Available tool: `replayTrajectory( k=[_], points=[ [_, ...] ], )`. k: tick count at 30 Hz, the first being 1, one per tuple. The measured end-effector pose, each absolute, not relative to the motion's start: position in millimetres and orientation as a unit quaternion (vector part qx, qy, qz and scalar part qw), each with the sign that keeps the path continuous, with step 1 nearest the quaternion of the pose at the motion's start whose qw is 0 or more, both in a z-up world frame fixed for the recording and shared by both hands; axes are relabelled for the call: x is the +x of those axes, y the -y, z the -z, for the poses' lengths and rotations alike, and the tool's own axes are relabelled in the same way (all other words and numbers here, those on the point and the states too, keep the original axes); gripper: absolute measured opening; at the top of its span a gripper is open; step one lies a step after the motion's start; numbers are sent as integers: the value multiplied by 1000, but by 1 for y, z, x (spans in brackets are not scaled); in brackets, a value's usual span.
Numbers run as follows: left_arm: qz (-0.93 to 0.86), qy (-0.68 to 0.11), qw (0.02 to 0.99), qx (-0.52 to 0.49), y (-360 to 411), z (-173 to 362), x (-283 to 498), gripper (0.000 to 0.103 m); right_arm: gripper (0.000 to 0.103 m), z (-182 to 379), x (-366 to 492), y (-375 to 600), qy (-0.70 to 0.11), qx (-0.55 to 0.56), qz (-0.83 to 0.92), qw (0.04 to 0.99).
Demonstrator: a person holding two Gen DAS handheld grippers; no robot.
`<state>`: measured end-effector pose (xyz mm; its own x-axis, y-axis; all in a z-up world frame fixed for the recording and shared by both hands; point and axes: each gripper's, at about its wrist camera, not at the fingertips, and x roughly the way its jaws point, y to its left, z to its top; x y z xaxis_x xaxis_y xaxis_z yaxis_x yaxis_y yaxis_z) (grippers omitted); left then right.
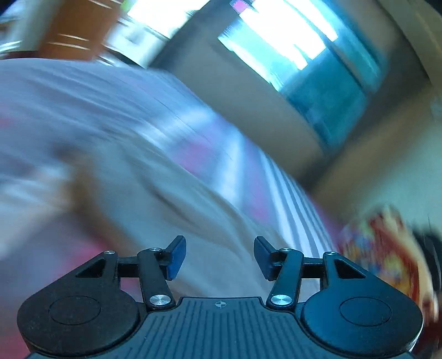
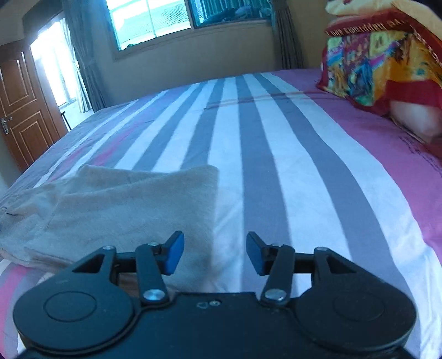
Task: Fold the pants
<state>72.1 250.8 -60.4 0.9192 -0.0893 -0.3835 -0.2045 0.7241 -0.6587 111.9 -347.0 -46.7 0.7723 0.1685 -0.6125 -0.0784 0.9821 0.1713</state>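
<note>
While your left gripper (image 1: pixel 219 258) is tilted so that the room runs diagonally across its view, its two blue-padded fingers stand spread apart with nothing between them. Everything beyond them is smeared, yet you can make out the beige pants (image 1: pixel 143 176) lying under and ahead of the fingertips, on the striped bed (image 1: pixel 292 193). Whether the pads touch the cloth cannot be told through the blur. A colourful blanket (image 1: pixel 384 248) shows at the right edge of that view, and a window (image 1: pixel 298 47) sits high up.

Your right gripper (image 2: pixel 215 254) is held level and low over the bed (image 2: pixel 276 154), pointing along the grey and white stripes toward the far wall. Its fingers are also spread wide and hold nothing. The pants (image 2: pixel 116 204) lie folded on the bed to the left of this gripper, their right edge running down to just beside the left fingertip (image 2: pixel 174 255); the right fingertip (image 2: pixel 255 254) is over bare sheet. You have the bright patterned blanket (image 2: pixel 381 63) piled at the far right on the pink band of the sheet, well apart from the pants. A wooden door (image 2: pixel 25 116) stands at the far left, and a window (image 2: pixel 171 19) runs along the back wall.
</note>
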Motion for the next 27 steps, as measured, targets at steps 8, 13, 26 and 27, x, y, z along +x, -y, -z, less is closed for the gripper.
replayTrajectory(
  k=[8,13,26,27],
  points=[
    [-76,-195,873,-441,-319,107,88,50,50,51,101,338,-352,74,-53,932],
    [-81,-188,874,-441,-334,111,108,42,53,44,97,319,-345,39,-62,936],
    [17,-145,886,-441,-347,97,141,21,54,45,104,304,-358,33,-54,932],
    [45,-111,893,-434,-347,87,140,21,54,44,104,304,-357,31,-55,932]
  ],
)
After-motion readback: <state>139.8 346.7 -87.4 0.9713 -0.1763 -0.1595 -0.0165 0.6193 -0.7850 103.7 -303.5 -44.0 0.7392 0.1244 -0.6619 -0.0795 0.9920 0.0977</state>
